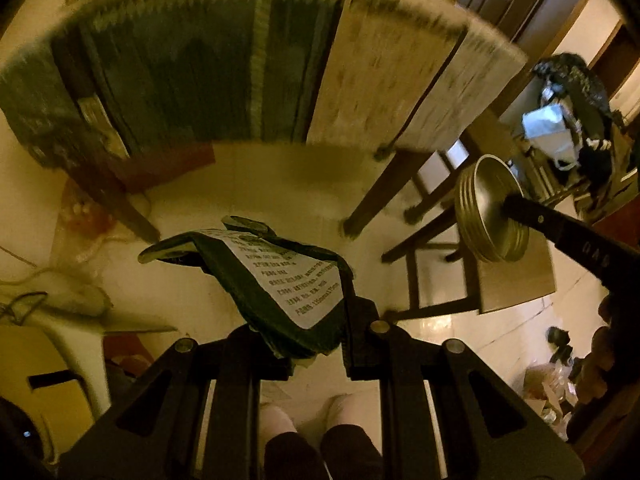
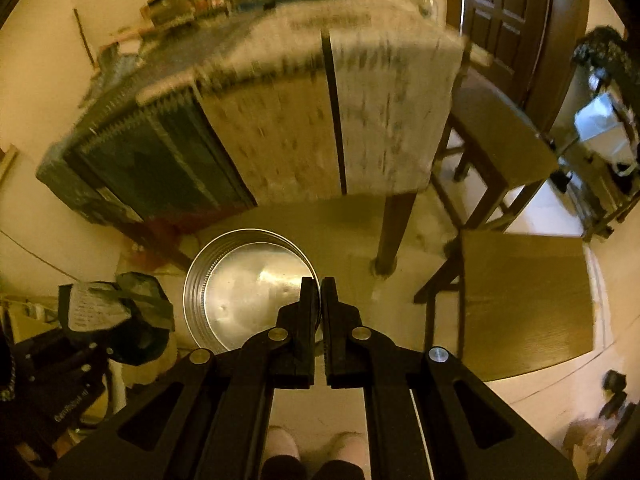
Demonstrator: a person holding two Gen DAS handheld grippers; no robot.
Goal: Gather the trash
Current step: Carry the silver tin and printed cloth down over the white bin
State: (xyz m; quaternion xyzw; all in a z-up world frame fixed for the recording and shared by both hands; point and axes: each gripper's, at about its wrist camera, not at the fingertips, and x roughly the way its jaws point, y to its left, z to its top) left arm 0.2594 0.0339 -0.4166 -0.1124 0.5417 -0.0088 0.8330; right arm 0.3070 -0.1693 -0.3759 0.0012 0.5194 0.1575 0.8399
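My left gripper (image 1: 308, 320) is shut on a dark green wrapper (image 1: 276, 280) with a white printed label, held in the air above the floor. It also shows in the right wrist view (image 2: 116, 312), left of the bowl. My right gripper (image 2: 318, 300) is shut on the rim of a shiny metal bowl (image 2: 248, 288), which looks empty inside. The bowl also shows in the left wrist view (image 1: 488, 212), to the right of the wrapper, with the right gripper's finger (image 1: 560, 224) on it.
A table with a hanging patterned cloth (image 1: 248, 72) stands ahead, its wooden legs (image 2: 394, 232) on the pale floor. Wooden stools (image 2: 524, 296) stand to the right. A black bag and clutter (image 1: 576, 92) lie at the far right. My feet (image 2: 316, 456) show below.
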